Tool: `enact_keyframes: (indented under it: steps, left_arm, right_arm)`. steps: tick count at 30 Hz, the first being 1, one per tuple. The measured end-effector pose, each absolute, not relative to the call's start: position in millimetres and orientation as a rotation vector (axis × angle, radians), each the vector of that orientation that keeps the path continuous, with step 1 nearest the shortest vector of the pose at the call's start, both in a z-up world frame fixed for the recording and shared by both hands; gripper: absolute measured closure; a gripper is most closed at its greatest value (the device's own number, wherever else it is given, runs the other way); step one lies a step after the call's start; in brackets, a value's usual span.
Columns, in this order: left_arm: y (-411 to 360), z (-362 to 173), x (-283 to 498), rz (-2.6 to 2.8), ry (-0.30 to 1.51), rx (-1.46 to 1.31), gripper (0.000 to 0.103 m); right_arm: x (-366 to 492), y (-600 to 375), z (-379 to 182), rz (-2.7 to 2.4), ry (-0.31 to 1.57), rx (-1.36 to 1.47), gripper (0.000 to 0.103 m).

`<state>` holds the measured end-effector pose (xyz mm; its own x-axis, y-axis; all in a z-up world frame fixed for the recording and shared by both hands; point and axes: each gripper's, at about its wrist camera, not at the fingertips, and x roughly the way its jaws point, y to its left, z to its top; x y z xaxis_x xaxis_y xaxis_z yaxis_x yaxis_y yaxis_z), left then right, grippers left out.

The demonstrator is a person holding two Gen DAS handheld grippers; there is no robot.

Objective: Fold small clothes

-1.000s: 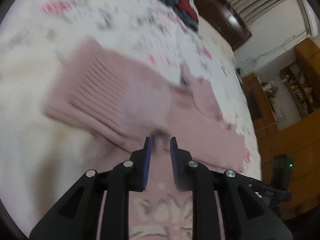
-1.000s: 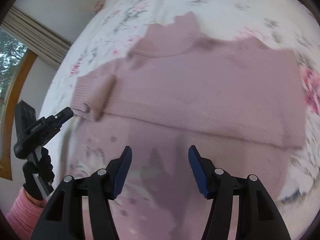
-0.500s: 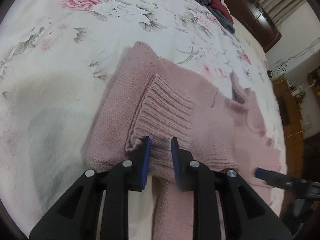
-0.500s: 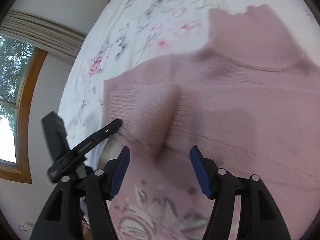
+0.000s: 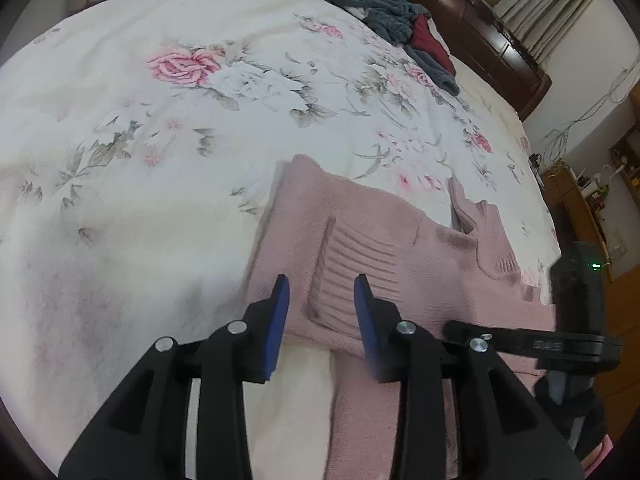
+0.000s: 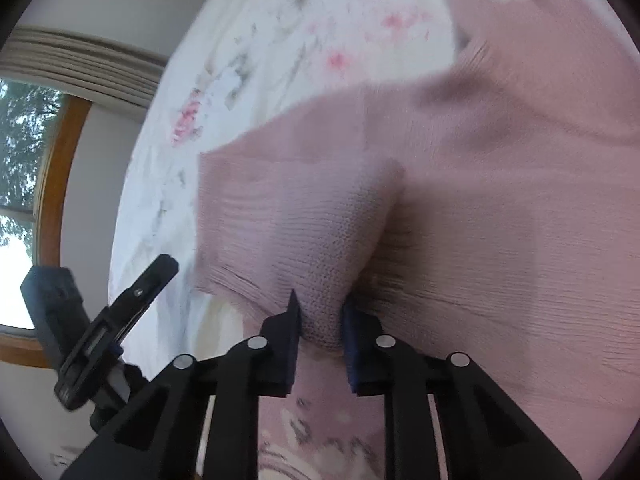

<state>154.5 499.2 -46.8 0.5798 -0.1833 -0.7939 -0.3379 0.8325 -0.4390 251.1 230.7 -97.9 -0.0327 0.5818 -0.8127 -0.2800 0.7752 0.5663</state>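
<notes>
Right gripper (image 6: pixel 318 322) first: its blue pads are squeezed onto a raised fold of the pink knit sweater (image 6: pixel 480 200), low in the centre of the right wrist view, cloth bunched up between them. Over on the left wrist view, the left gripper (image 5: pixel 322 300) stands spread, nothing in it, its pads either side of the ribbed cuff (image 5: pixel 352 276) that lies folded over the sweater's body.

The sweater sits on the floral bedspread (image 5: pixel 160 120), in the lower right of that view, its long axis running from lower centre out toward the right edge, ribbed collar (image 5: pixel 492 236) pointing to the upper right. A dark heap of clothes (image 5: pixel 392 8) lies well apart at the top.

To fold cleanly, I'd say carry that pinched fold low and straight across, keeping the knit taut, while the free gripper pins the cuff so the sleeve doesn't drag out.
</notes>
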Motion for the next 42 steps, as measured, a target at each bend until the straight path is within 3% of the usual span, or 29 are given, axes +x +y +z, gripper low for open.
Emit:
enact_keyframes:
  steps: [8,18,22,29,34,42]
  left_arm:
    - [453.9,-53.3,171.5,0.055,1.01,-0.52,0.065]
    - [424.7,-92.4,195.1,0.122,1.13,-0.408,0.065]
    - [423.1,-94.7,195.6,0.117,1.132,-0.371,0.065]
    - [435.0,-69.7,177.3,0.111,1.074,-0.399,0.062]
    - [456.1,-50.2,165.2,0.141,1.045,-0.428,0.058]
    - [478.5,-37.2,157.9,0.178,1.015,-0.44,0.053]
  right_arm:
    - [248.7,154.8,-48.7,0.636,1.314,0.146,0.084]
    - [257.9,123.1,-106.8,0.517,1.405,0.149,0.083]
    - [258.9,121.8,-119.1,0.5,1.423,0.147,0.08]
    - [244.3,136.5,-67.8,0.449,1.269,-0.068,0.059]
    - [229.8,183.4,-52.8,0.569,1.293,-0.096,0.057]
    - [229.2,254.1,-91.3,0.578,1.39,-0.104,0.051]
